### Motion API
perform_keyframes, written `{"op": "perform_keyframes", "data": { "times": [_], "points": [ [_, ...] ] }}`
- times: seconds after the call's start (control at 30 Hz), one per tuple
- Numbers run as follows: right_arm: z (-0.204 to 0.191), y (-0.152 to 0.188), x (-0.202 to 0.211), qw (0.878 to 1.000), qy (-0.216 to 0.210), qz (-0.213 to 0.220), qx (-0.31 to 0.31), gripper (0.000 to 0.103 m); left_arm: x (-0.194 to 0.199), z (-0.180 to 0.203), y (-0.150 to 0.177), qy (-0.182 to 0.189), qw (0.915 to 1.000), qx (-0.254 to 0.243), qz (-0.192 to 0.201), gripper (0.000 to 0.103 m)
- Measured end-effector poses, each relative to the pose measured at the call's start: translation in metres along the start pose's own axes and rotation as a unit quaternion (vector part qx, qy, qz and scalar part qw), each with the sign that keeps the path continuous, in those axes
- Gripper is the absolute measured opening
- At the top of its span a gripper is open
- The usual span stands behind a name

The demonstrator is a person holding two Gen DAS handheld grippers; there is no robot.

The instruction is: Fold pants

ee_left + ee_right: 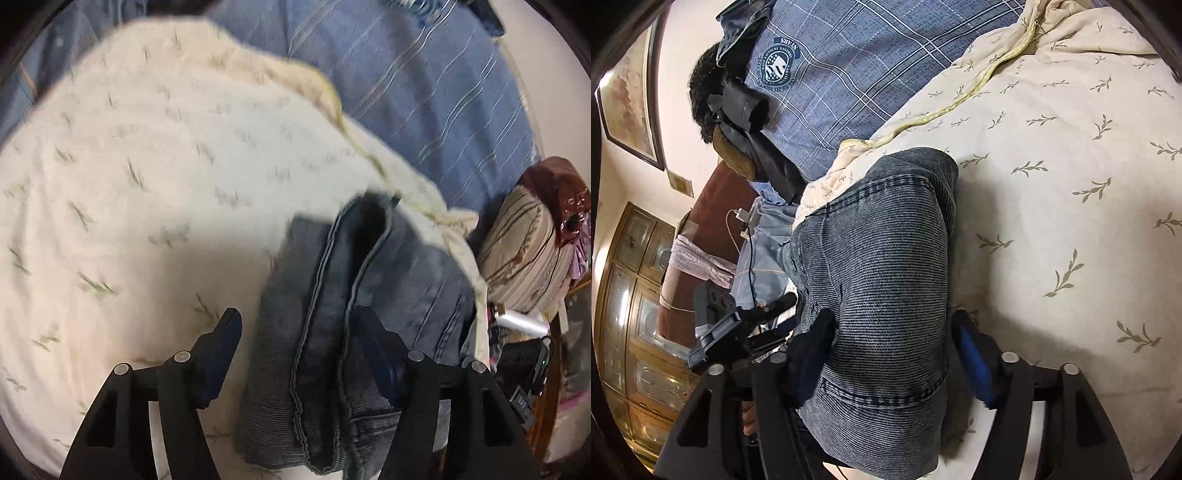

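Through my left wrist camera, my left gripper (299, 354) stands with its jaws spread and nothing pinched; the pants (343, 314) lie folded into a narrow bundle between and ahead of the fingers, seams running away from me, on the cream quilt (129, 166). The right finger seems to rest against the denim, but I cannot tell whether it touches. I judge the jaws stand wide because the fold is laid down and needs no holding. Beyond the quilt lies a blue striped sheet (424, 92), and a striped pillow (524, 251) sits at the right edge. Through my right wrist camera, my right gripper (890, 350) is likewise parted, straddling the bundle's other end, the pads clear of the cloth on the right side at least. The pants (882, 277) sit near the quilt's edge, close to a blue checked pillowcase (849, 74). A wooden cabinet (631, 314) and a framed picture (628, 103) stand against the wall.
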State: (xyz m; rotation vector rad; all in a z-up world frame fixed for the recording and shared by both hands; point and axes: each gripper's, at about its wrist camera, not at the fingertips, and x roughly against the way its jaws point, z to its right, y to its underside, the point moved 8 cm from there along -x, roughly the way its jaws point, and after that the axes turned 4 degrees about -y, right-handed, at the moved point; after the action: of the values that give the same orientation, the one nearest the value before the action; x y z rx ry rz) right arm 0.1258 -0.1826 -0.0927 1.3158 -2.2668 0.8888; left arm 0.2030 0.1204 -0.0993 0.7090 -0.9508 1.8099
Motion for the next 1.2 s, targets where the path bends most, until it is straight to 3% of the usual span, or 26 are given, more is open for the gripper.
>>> {"op": "perform_keyframes", "data": {
  "times": [0.13, 0.17, 0.23, 0.3, 0.4, 0.53, 0.7, 0.8, 0.93, 0.97, 1.03, 1.07, 1.2],
  "points": [
    [-0.004, 0.001, -0.005, 1.0, 0.002, -0.006, 0.011, 0.071, -0.01, 0.017, 0.007, 0.022, 0.9996, -0.018, -0.007, 0.066],
    [-0.006, 0.001, -0.006, 1.0, -0.003, -0.006, 0.013, 0.071, -0.011, 0.022, 0.009, 0.017, 0.9994, -0.03, 0.0, 0.06],
    [-0.006, 0.0, -0.006, 1.0, 0.007, -0.001, 0.019, 0.06, -0.008, 0.026, 0.012, 0.004, 0.9988, -0.046, 0.013, 0.04],
    [-0.005, -0.001, -0.006, 1.0, 0.021, 0.0, 0.023, 0.04, 0.0, 0.033, 0.013, 0.016, 0.9984, -0.046, 0.029, 0.018],
    [-0.012, -0.007, 0.003, 1.0, 0.009, 0.012, 0.015, 0.028, 0.021, 0.048, 0.015, 0.039, 0.9963, -0.051, 0.058, 0.012],
    [-0.039, -0.034, 0.019, 0.998, 0.011, 0.034, 0.05, 0.028, 0.049, 0.065, 0.006, 0.051, 0.9939, -0.058, 0.08, 0.012],
    [-0.053, -0.092, 0.02, 0.996, 0.003, 0.045, 0.076, 0.028, 0.059, 0.085, -0.043, 0.07, 0.992, -0.058, 0.087, 0.012],
    [-0.048, -0.124, 0.009, 0.994, 0.023, 0.048, 0.097, 0.028, 0.026, 0.096, -0.074, 0.059, 0.9926, -0.064, 0.084, 0.013],
    [-0.001, -0.139, -0.018, 0.995, 0.049, 0.046, 0.072, 0.028, -0.045, 0.078, -0.086, 0.071, 0.9963, -0.014, 0.045, 0.015],
    [0.015, -0.138, -0.027, 0.996, 0.056, 0.038, 0.055, 0.031, -0.067, 0.068, -0.082, 0.056, 0.9982, 0.003, 0.022, 0.019],
    [0.044, -0.133, -0.042, 0.996, 0.077, 0.026, 0.022, 0.043, -0.094, 0.051, -0.078, 0.039, 0.9986, 0.035, -0.004, 0.037],
    [0.049, -0.133, -0.043, 0.997, 0.068, 0.027, 0.003, 0.054, -0.095, 0.048, -0.079, 0.046, 0.9977, 0.049, -0.005, 0.04],
    [0.03, -0.133, -0.03, 0.997, 0.071, 0.02, 0.018, 0.059, -0.074, 0.046, -0.079, 0.044, 0.9965, 0.069, -0.018, 0.052]
  ]
}}
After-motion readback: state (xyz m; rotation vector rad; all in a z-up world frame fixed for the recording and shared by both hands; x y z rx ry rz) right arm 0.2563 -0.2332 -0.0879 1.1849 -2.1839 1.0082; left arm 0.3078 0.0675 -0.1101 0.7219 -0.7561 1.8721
